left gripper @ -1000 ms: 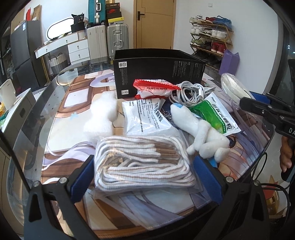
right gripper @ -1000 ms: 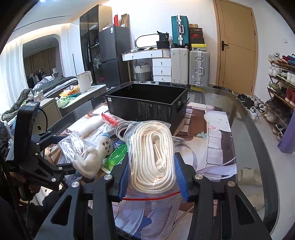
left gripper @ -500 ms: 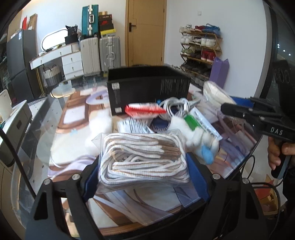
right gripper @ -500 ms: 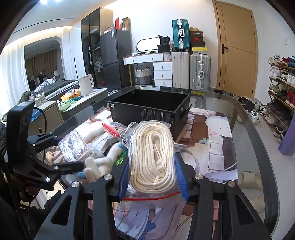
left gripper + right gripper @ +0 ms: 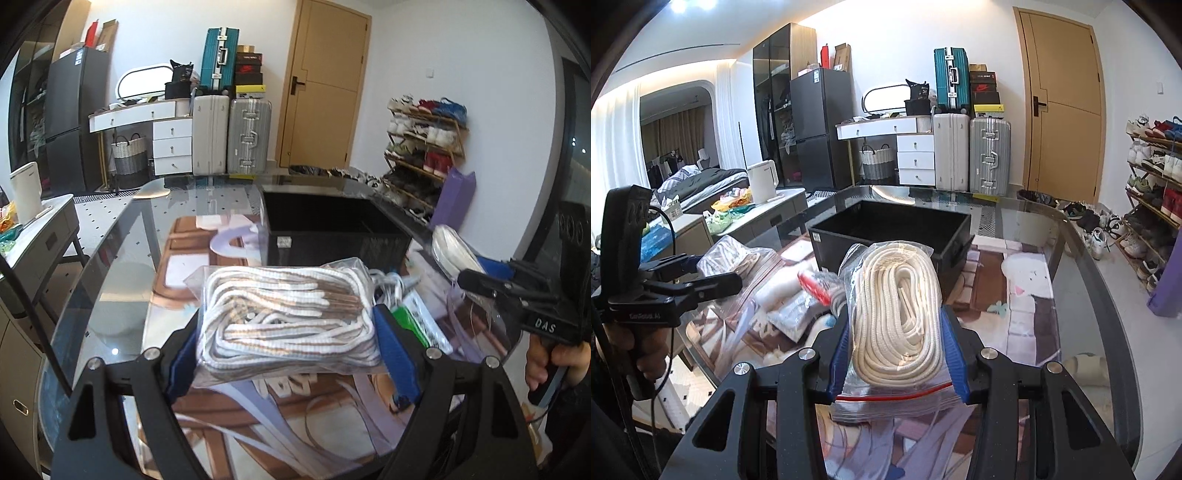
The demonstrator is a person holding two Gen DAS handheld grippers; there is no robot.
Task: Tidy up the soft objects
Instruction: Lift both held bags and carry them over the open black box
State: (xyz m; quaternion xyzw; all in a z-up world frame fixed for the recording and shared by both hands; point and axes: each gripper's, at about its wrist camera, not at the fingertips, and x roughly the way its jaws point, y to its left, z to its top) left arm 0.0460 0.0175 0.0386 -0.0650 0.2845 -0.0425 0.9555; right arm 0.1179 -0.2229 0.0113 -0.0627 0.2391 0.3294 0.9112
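My left gripper is shut on a clear bag of striped white-and-brown cord and holds it above the table, short of the open black box. My right gripper is shut on a zip bag of coiled white rope, lifted in front of the same black box. Each gripper shows in the other's view: the right one with its rope bag, the left one with its cord bag.
On the glass table with a printed mat lie a red packet, white packets, a green-labelled packet and a white cable. Suitcases, drawers, a door and a shoe rack stand behind.
My left gripper closed on the cord bag and lifted it off the table toward the box. My right gripper kept its rope bag and rose slightly.
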